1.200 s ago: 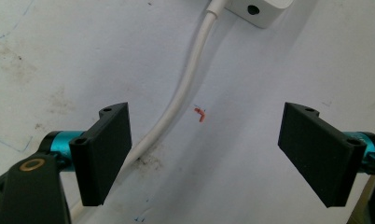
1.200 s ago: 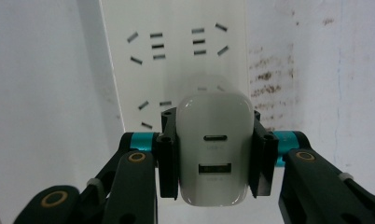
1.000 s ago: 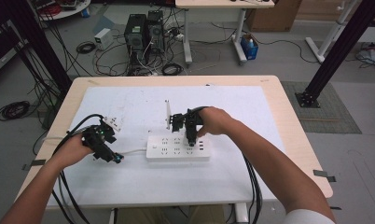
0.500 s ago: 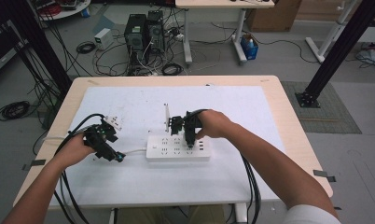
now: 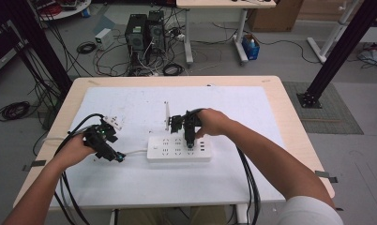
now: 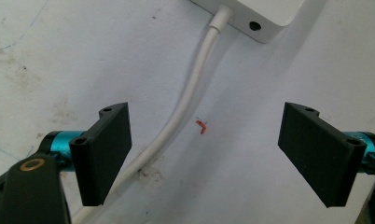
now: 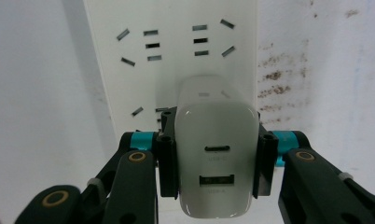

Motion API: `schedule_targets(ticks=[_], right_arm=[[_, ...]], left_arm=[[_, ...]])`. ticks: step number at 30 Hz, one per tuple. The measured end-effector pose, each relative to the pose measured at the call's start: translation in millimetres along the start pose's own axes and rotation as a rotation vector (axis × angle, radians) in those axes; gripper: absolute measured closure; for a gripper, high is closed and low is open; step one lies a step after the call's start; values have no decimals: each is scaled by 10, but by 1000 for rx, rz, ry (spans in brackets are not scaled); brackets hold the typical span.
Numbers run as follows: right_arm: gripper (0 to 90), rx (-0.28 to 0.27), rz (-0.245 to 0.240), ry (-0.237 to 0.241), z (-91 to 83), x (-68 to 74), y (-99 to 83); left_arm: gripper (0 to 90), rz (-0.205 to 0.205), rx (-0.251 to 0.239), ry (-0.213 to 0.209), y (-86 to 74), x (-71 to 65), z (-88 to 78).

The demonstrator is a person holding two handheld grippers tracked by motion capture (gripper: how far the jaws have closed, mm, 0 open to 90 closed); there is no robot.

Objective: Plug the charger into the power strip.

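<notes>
White USB charger [image 7: 217, 158] held upright against white power strip [image 7: 176, 70], ports facing up; strip laid flat on counter [image 5: 271, 178].

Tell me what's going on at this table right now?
A person works a gripper in each hand over a white-covered table. The right gripper is shut on a white USB charger, held over the sockets of a white power strip; whether it is seated cannot be told. The left gripper hangs open above the strip's white cord near the strip's end, holding nothing.
</notes>
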State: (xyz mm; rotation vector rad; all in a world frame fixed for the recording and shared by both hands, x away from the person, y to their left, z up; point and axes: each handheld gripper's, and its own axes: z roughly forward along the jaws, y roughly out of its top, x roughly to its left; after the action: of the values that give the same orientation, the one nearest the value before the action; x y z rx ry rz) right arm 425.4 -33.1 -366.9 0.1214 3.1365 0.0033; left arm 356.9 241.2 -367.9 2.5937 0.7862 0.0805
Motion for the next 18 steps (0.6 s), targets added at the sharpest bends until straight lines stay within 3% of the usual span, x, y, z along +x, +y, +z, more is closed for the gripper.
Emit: schedule_targets(ticks=[1,3,6,8,11,13,14,16,17,18], right_arm=[[620,-11,19,20,6,-21,-4],[621,-6,20,11,13,1,-2],[625,35,-59,-92,46,152,43],[625,20,-55,-101,59,165,28],[623,15,-3,-4,49,24,17],[623,27,-36,22,58,-36,44],[624,33,-29,27,60,-31,55],[626,46,-36,-9,67,27,59],[627,57,-63,-55,75,98,68],[627,56,-55,-77,85,142,69]], left_arm=[[174,-1,-2,-2,-4,-12,1],[175,13,18,-2,-12,-7,-6],[174,3,11,3,-21,-3,-19],[175,6,2,9,-26,-10,-33],[175,-1,-2,10,-36,-30,-41],[175,2,3,13,-35,-25,-42],[175,-1,2,11,-33,-26,-38],[175,-1,3,7,-29,-25,-28],[175,-2,4,5,-30,-20,-22],[175,-6,-2,4,-30,-17,-12]])
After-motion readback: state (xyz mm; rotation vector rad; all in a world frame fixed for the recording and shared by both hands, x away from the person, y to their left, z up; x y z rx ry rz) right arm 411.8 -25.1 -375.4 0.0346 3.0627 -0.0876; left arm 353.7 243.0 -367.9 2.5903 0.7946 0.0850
